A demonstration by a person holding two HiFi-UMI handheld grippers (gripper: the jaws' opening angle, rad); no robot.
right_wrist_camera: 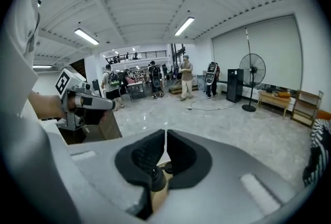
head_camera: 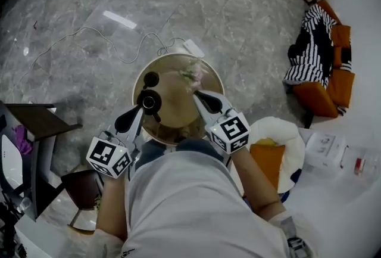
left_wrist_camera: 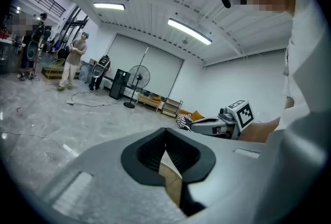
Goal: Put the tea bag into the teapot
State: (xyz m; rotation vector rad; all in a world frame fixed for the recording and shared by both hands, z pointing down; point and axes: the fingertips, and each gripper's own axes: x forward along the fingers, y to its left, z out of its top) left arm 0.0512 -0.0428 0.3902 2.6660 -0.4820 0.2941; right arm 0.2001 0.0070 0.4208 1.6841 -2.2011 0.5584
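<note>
Close under you, a round wooden bench (head_camera: 172, 123) is standing. You are holding your left gripper (head_camera: 140, 109) by the black teapot (head_camera: 149, 99), fingers pressed together, maybe to steady it. Your right gripper (head_camera: 196, 94) is squeezing its fingers shut too. Just past them a pale scrap, likely the tea bag (head_camera: 191, 74), is showing outside the teapot. I can't see inside the teapot.

Over the round table (head_camera: 172, 109) the open lane runs down the middle, between the dark teapot (head_camera: 149, 100) at the left and the pale tea bag (head_camera: 191, 75) at the right (both near the rim). Beyond the table the floor lies open save a white cable (head_camera: 125, 61); a dark side table (head_camera: 43, 123) hems the left.
</note>
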